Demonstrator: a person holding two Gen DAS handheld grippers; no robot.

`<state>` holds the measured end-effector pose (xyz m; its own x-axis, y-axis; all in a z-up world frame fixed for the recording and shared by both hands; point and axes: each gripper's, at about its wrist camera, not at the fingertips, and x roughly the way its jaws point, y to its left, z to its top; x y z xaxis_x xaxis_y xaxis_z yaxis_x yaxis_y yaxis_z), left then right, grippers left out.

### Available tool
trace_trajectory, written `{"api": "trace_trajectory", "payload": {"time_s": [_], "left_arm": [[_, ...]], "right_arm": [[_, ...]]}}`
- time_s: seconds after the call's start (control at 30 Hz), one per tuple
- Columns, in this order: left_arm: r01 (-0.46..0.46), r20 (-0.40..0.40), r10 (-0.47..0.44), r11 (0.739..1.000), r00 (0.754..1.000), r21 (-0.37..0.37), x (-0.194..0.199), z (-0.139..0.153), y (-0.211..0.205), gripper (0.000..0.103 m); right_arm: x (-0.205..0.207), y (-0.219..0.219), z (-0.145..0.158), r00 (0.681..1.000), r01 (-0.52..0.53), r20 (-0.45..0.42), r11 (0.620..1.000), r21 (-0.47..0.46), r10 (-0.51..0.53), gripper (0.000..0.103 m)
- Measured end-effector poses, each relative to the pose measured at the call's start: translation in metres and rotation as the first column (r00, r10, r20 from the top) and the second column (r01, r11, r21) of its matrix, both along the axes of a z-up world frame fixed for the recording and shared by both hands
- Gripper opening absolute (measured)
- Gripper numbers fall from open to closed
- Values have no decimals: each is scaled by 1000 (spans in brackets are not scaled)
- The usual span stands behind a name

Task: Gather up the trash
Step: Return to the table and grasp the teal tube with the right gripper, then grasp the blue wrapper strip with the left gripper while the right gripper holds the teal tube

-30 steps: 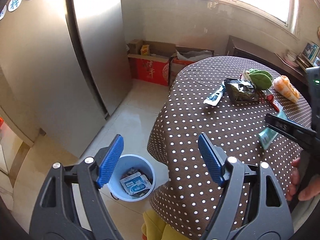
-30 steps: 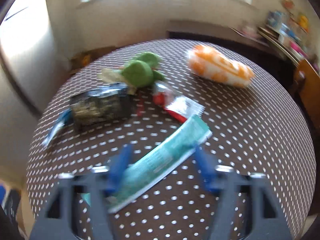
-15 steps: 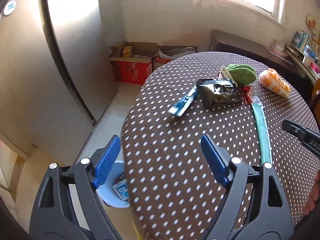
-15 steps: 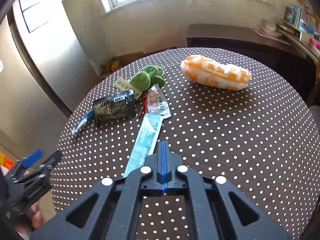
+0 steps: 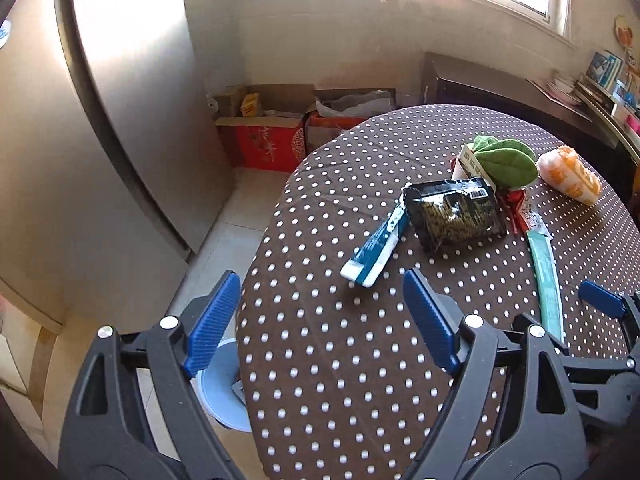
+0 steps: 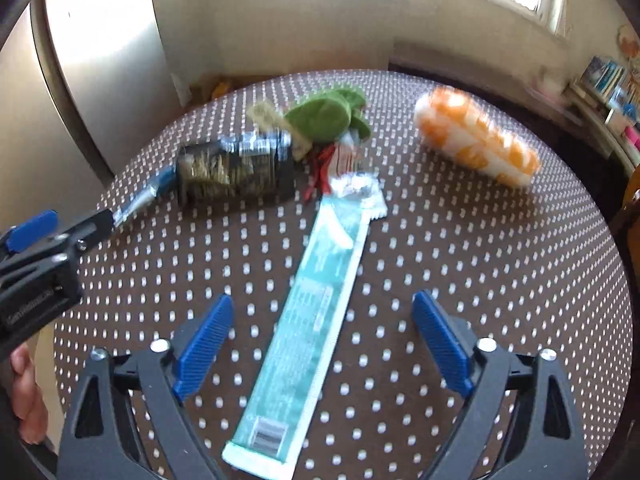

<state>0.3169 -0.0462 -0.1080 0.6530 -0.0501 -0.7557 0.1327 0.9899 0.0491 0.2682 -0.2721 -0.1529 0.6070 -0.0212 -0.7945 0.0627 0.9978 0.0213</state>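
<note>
A long teal wrapper (image 6: 308,316) lies on the round polka-dot table (image 6: 480,280), its near end between the fingers of my open right gripper (image 6: 320,340). It also shows in the left wrist view (image 5: 546,276). A black snack packet (image 5: 454,212), a blue-and-white wrapper (image 5: 376,250) and a red-and-white wrapper (image 5: 520,212) lie further back. My left gripper (image 5: 320,320) is open and empty above the table's left edge. A blue trash bin (image 5: 222,392) stands on the floor below it, mostly hidden.
A green plush toy (image 5: 504,160) and an orange-and-white plush (image 5: 570,174) sit at the table's far side. A fridge (image 5: 100,120) stands to the left. Cardboard boxes (image 5: 272,136) sit by the wall under the window. A dark sideboard (image 5: 500,84) is behind the table.
My right gripper was shut half a second ago and is now open over the teal wrapper's near end. My left gripper has moved from above the bin towards the table.
</note>
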Motion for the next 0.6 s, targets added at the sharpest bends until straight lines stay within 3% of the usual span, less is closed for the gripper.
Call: {"api": "trace_trajectory", "payload": {"time_s": [0.03,0.07,0.23,0.27,0.33,0.4,0.6], "left_arm": [[10,-5,-10,1000,1000,3,5,-2,-2,83],[15,-7,-15,1000,1000,8,10,-3,-4,83],[97,-49,-99,994,994,-51,32,-16,-13,82],[89,-58,-92,995,994,-50,37,-20,-15,76],[80,-54,-83,995,995,-59,39,-22,-14,35],[55,-54,-57,997,997,-48,40,-20,-10,15],[49,-64,-51,998,997,-45,15,-17,1,14]], "right_arm": [[-1,-1,2,1000,-6,9,1000,0,6,65],[-2,-3,5,1000,-13,20,1000,7,12,32],[6,-20,7,1000,-25,13,996,83,24,28],[7,-23,8,1000,-19,9,995,100,18,27],[17,-32,12,1000,10,13,993,116,-11,27],[18,-39,18,999,25,27,992,121,-29,27],[26,-51,28,998,42,49,991,130,-48,27]]}}
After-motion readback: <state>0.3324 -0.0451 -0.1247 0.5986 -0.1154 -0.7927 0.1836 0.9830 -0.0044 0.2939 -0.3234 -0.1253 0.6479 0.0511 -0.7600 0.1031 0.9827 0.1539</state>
